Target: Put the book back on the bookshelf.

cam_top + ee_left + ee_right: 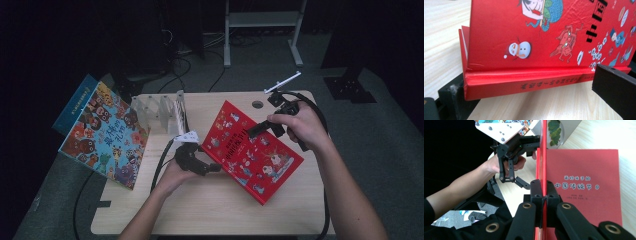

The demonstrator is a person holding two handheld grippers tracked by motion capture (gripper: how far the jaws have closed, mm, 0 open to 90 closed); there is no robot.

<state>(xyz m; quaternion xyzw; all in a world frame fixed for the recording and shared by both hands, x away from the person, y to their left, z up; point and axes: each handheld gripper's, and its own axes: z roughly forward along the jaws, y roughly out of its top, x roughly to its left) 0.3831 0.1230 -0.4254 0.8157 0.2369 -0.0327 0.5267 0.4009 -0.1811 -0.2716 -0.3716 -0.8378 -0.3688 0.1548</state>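
Right gripper view: fingers (544, 195) clamp the red book's cover (544, 157), hiding its front.

Black hand-held gripper (543, 195), brass screws, white top plate (499, 128), blk cable.

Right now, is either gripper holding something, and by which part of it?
The right gripper is shut on the red book's front cover, pinching its edge and lifting it open. The left gripper is at the book's spine edge; whether it grips cannot be told.

glossy red book (499, 45), matt pale wooden table (210, 205)
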